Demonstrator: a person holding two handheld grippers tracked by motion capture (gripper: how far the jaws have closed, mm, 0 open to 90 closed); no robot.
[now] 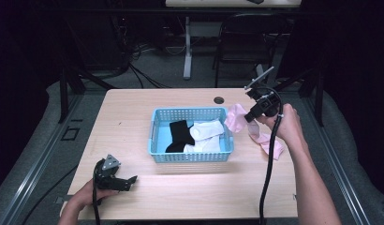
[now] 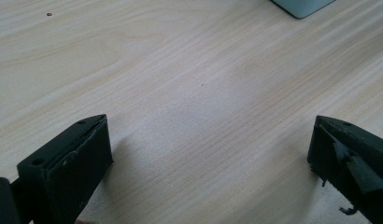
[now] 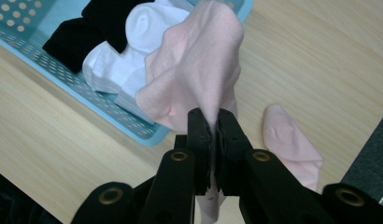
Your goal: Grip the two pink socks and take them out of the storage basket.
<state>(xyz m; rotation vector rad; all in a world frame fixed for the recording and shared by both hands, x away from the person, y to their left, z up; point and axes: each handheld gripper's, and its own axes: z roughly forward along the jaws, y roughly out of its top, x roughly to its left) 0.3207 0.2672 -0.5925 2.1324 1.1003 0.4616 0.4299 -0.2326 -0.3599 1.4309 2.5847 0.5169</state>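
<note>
Dark floor, cables and a chair lie beyond the pale wooden table (image 1: 134, 117) in the high view, where a blue basket (image 1: 155, 136) at mid-table holds a black sock (image 1: 180, 133) and white socks (image 1: 206, 131). Just right of it the right gripper (image 1: 250, 117) carries a pink sock (image 1: 237, 119) above the tabletop, while a second pink sock (image 1: 269, 143) lies on the wood under the hand; the left gripper (image 1: 127, 180) rests near the front edge, well apart from the basket. From the left gripper view, its jaws stand spread wide over bare wood with nothing between them. Looking along the right gripper (image 3: 214, 121), the jaws are pressed together on a thin fold of the pink sock (image 3: 199, 60), which hangs over the basket rim (image 3: 133, 126). That narrow pinch could slip, I judge, or the trailing cloth could snag the rim and land half outside.
</note>
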